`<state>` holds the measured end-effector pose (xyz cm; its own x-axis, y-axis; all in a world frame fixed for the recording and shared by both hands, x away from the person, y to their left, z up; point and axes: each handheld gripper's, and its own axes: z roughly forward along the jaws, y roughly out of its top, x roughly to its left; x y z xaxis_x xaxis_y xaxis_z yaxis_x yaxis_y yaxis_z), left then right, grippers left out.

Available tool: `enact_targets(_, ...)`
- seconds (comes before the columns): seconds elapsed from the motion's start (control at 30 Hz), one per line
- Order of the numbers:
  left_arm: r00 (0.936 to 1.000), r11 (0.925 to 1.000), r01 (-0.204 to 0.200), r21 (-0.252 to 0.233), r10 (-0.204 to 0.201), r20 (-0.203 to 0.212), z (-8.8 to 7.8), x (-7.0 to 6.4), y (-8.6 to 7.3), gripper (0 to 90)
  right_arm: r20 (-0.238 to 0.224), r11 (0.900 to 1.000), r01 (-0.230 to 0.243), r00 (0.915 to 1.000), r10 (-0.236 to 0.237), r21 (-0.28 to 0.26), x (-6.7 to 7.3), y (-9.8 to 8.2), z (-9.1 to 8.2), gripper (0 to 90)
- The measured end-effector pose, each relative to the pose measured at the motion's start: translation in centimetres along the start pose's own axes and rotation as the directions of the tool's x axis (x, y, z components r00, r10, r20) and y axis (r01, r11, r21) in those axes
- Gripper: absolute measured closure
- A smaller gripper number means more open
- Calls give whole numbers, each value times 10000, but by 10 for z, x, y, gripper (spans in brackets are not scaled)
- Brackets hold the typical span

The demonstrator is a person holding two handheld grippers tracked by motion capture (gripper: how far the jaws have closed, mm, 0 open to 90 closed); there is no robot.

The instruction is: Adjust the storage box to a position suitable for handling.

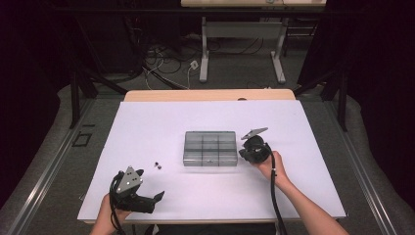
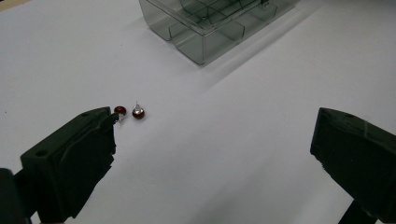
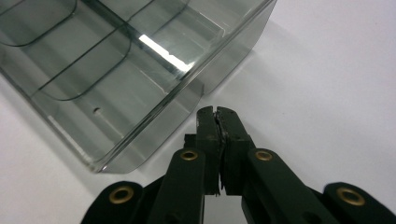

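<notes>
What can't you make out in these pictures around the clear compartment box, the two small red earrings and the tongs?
- Two small red bead earrings with silver posts: in the high view mere specks; in the left gripper view the left tongs' near jaw covers part of one.
- Smoky clear plastic compartment box: cut off by the frame edges in both gripper views; whether its compartments hold anything is too small to tell in the high view.
- Shut right tongs: whether they touch the box's corner is unclear.
</notes>
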<state>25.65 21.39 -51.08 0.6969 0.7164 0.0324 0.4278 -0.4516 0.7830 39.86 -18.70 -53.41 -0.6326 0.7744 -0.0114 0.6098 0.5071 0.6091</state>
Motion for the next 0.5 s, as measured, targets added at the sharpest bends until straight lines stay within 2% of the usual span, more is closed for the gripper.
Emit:
enact_targets(0.07,10000,10000,-28,16,28,-24,0,0,0,2,10,9999,-103,9999,103,-74,1,0,-2,878)
enact_targets(0.1,10000,10000,-32,26,32,-22,0,0,0,2,-144,9995,-50,9999,46,-304,2,-3,-5,867)
enact_targets(0.17,10000,10000,-49,39,49,4,1,1,0,2,-243,9994,-52,9997,43,-354,2,-4,-7,860)
enact_targets(0.3,10000,10000,-47,83,47,28,1,1,0,2,-508,9998,-203,9985,201,-39,6,-11,-16,804)
enact_targets(0.4,10000,9999,-60,147,59,21,1,1,0,2,-607,9993,-224,9979,206,-290,9,-14,-16,783)
enact_targets(0.47,10000,9999,-34,134,34,24,1,1,0,2,-666,9994,116,9977,-93,338,12,-15,-23,746)
enact_targets(0.5,10000,10000,-8,99,8,-1,1,0,0,2,-827,9993,72,9966,-41,364,15,-17,-24,724)
